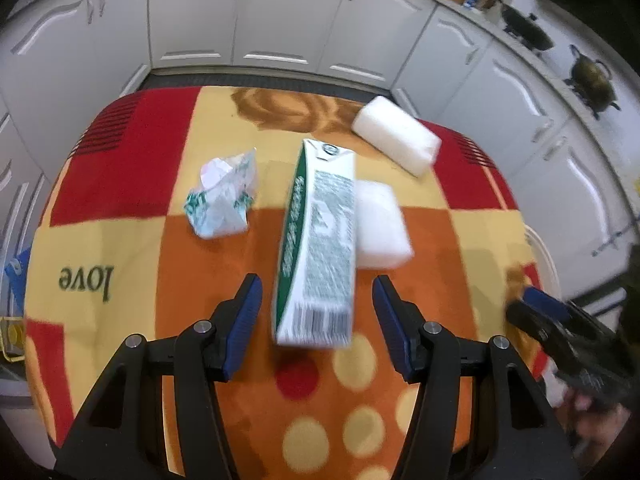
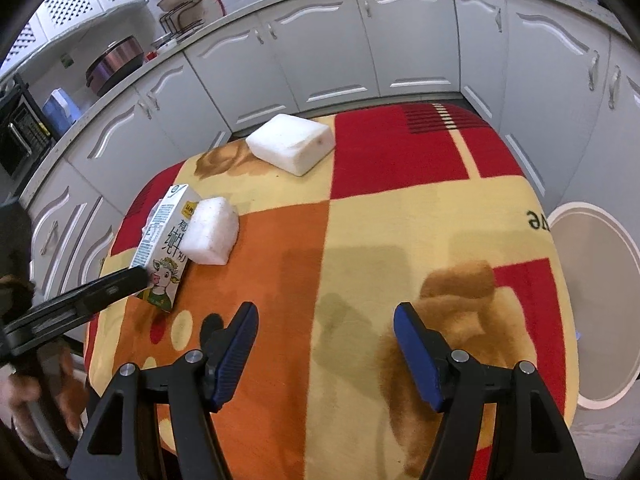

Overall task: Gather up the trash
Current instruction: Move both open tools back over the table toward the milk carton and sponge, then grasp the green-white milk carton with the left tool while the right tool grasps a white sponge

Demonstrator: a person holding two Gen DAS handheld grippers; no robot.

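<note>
A green and white milk carton (image 1: 316, 240) (image 2: 168, 248) lies lengthwise on the patterned tablecloth (image 1: 132, 184). My left gripper (image 1: 318, 316) is open, and the carton's near end sits between its blue pads (image 1: 246, 320) with a gap on each side. A crumpled wrapper (image 1: 224, 196) lies left of the carton. One white foam block (image 1: 382, 226) (image 2: 210, 236) rests against the carton's right side, and another (image 1: 396, 140) (image 2: 290, 142) lies farther back. My right gripper (image 2: 326, 344) (image 1: 560, 332) is open over bare cloth with nothing between its fingers. The left gripper (image 2: 80, 300) shows at the left edge of the right wrist view.
White kitchen cabinets (image 2: 360, 48) ring the table closely. A round white container (image 2: 592, 304) stands on the floor off the table's right edge. Pots (image 1: 524, 28) sit on the counter behind. A hand (image 2: 24, 392) shows at the lower left.
</note>
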